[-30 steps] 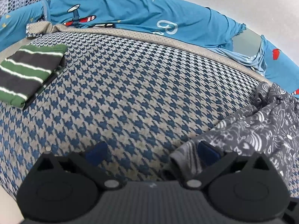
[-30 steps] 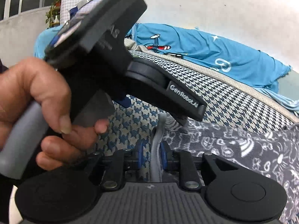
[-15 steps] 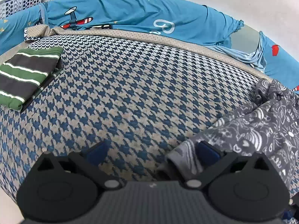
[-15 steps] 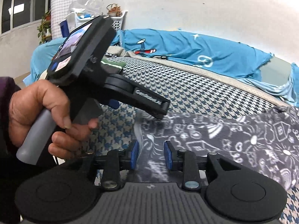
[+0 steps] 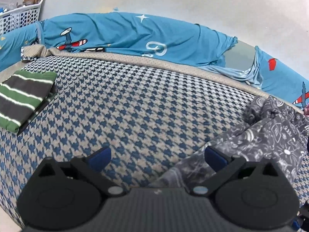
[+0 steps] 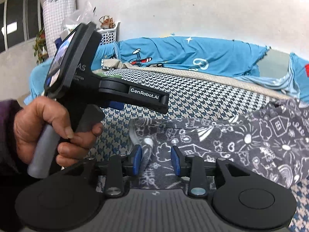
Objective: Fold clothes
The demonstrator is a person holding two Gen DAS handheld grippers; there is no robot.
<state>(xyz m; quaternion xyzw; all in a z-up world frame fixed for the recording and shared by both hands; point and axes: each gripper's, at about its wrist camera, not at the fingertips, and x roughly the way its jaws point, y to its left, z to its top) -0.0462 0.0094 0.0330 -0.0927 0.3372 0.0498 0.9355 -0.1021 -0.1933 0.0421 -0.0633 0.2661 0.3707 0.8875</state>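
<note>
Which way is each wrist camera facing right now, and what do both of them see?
Left wrist: on the left gripper, facing across the houndstooth bedcover toward the striped folded garment; only its open fingers show.
Right wrist: on the right gripper, over the grey doodle-print garment; the left hand shows.
Shared: bedcover, doodle garment, blue sheet, white basket.

White wall (image 5: 173,3), houndstooth-covered bed (image 5: 135,106), window (image 6: 17,19) at left

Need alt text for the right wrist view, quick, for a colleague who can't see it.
The right gripper, its blue pads parted, hovers over a grey doodle-print garment lying on a houndstooth bed cover. At left, a person's hand holds the left gripper; blue bedding lies along the wall.
</note>
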